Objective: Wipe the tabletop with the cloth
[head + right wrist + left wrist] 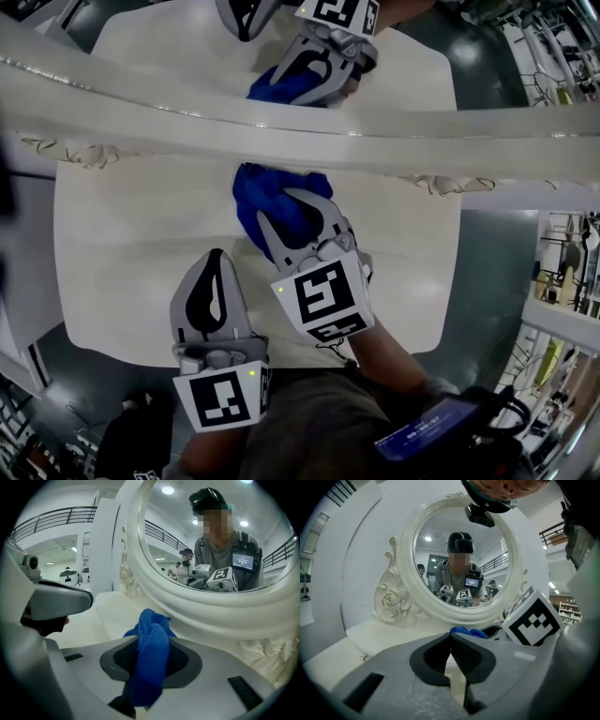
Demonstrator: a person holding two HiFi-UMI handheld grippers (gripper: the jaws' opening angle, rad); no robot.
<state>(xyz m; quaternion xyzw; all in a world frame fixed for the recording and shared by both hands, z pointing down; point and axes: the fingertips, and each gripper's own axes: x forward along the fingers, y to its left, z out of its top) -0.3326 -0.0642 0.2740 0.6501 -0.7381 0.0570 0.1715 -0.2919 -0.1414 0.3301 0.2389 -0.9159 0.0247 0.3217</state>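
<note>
Head view: right hand-held gripper (281, 214) over cream bench (122, 244), grasping blue cloth (267, 187). Cloth is bunched on the bench beside the mirror frame (281, 131), at 11 o'clock from that gripper's marker cube. Left hand-held gripper (217, 258) sits at 7 o'clock of the cloth, apart from it.
Left gripper view: jaws clenched tip to tip, nothing between.
Right gripper view: cloth pinched between the jaws, bulging toward the frame.

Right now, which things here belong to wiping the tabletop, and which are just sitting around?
Part of the job: blue cloth, tabletop, right gripper clamped on the cloth.
Just there: oval mirror, left gripper, shut and empty.
</note>
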